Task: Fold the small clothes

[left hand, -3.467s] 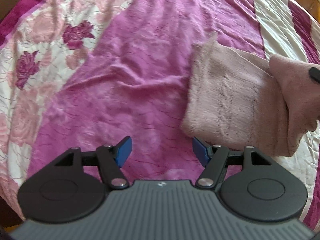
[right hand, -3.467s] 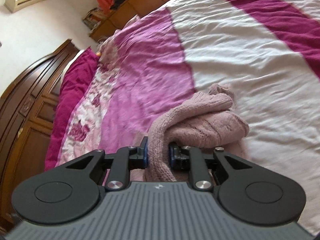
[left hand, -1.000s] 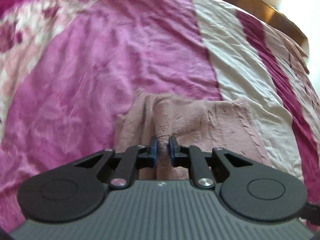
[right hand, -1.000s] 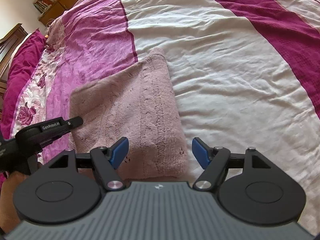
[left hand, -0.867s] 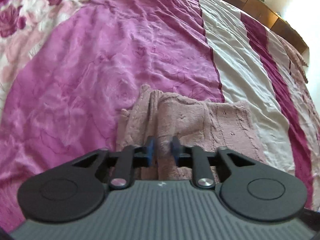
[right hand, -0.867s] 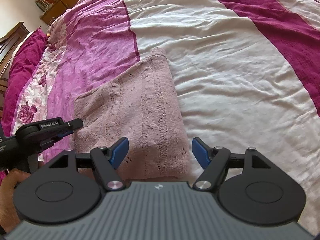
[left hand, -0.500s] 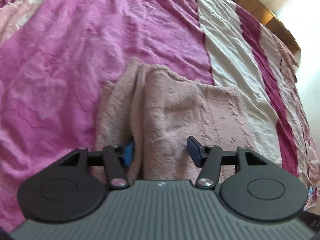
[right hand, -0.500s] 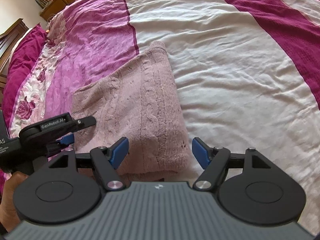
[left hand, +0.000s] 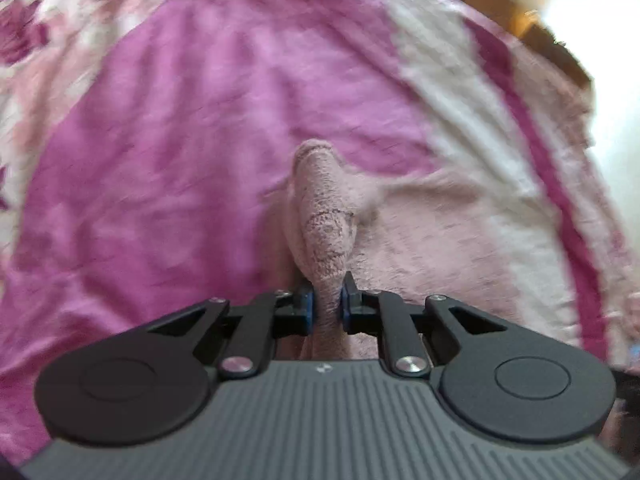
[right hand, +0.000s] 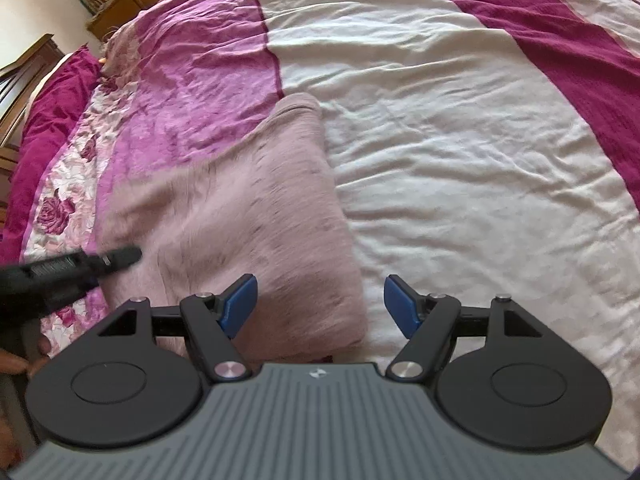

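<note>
A dusty-pink knit garment [right hand: 256, 216] lies folded flat on the bed. My left gripper [left hand: 326, 308] is shut on the garment's left edge [left hand: 326, 216], which rises from the jaws as a bunched ridge. The left gripper also shows in the right wrist view [right hand: 116, 258] at the garment's left side. My right gripper [right hand: 318, 306] is open and empty, its blue pads either side of the garment's near right corner, just above it.
The bed cover has pink floral, magenta, cream [right hand: 460, 140] and dark magenta stripes. A dark wooden headboard [right hand: 24, 80] and low wooden furniture [right hand: 120, 4] stand at the far left. Wooden furniture [left hand: 532, 28] also lines the bed's far side in the left wrist view.
My left gripper was open over the garment's left edge half a second ago; it has now shut on that edge and bunched it up. The right gripper has stayed open and nearly still.
</note>
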`<state>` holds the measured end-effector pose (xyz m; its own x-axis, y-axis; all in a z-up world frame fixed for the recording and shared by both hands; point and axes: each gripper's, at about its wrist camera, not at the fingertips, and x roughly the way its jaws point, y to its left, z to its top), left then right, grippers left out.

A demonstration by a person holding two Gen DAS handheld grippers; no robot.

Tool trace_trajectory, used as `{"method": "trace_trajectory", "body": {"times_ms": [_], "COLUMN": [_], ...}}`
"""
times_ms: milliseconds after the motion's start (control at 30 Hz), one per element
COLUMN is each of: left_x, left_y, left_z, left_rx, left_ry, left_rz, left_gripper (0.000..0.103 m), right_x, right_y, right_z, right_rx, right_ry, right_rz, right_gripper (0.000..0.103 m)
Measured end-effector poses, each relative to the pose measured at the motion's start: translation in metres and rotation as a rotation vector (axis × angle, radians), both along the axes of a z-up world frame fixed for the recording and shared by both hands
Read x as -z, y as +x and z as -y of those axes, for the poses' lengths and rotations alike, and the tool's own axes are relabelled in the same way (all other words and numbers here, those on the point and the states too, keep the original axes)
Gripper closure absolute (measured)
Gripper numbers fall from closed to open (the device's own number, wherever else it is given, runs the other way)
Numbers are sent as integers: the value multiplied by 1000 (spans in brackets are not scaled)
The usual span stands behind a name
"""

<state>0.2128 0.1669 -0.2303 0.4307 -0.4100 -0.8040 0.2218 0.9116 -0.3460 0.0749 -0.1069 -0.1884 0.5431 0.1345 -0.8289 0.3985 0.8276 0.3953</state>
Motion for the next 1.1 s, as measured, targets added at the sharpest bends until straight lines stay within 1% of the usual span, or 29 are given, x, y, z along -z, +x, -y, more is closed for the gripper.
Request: {"method": "trace_trajectory", "body": {"times_ms": [67,133,200,233,267,300,333,367,400,467,533,600,633,733,833,933,1100], "left_x": [17,20,16,15,13,11,10,9,8,6,6,8,9,10,12,13,17], "left_y": [8,12,12,11,10,9,9,9,9,7,6,5,3,-3,-5,-8,-11], "left_z": [-10,-11,-7,-5,-4,-2,0,2,5,4,5,8,7,2,0,0,4], "left_rx": [-25,-43,-51,-51,-53,-51,-46,-39,-36,-38,-55,-74,-77,-86,-95,-98,-84], "left_ry": [-12,-34,-36,-39,-38,-41,-43,-42,-37,-26,16,99,114,92,65,47,38], "left_rz": [-54,-73,-70,-68,-67,-67,-68,-70,-69,-71,-84,-99,-102,-120,-155,-175,-195], "left_gripper": [87,85,82,79,71,67,58,52,49,40,34,34,34,34,34,34,34], "right_x": [2,5,8,9,10,11,11,10,10,9,10,11,11,14,18,24,37], "right_y": [3,5,6,7,7,8,8,9,10,12,16,19,21,26,32,39,50], "right_z": [-4,-8,-11,-12,-12,-12,-11,-10,-9,-6,-2,2,4,9,14,17,20], "right_rx": [-20,-44,-59,-61,-59,-57,-55,-55,-56,-53,-48,-43,-41,-39,-39,-39,-31], "right_ry": [0,-5,-6,-4,-1,4,9,11,12,16,24,35,41,70,100,124,142], "right_rz": [1,0,-3,-5,-7,-6,-2,3,8,16,15,11,12,13,20,11,-19], "right_gripper": [27,27,27,27,27,27,27,27,27,27,27,27,27,26,18,17,17]}}
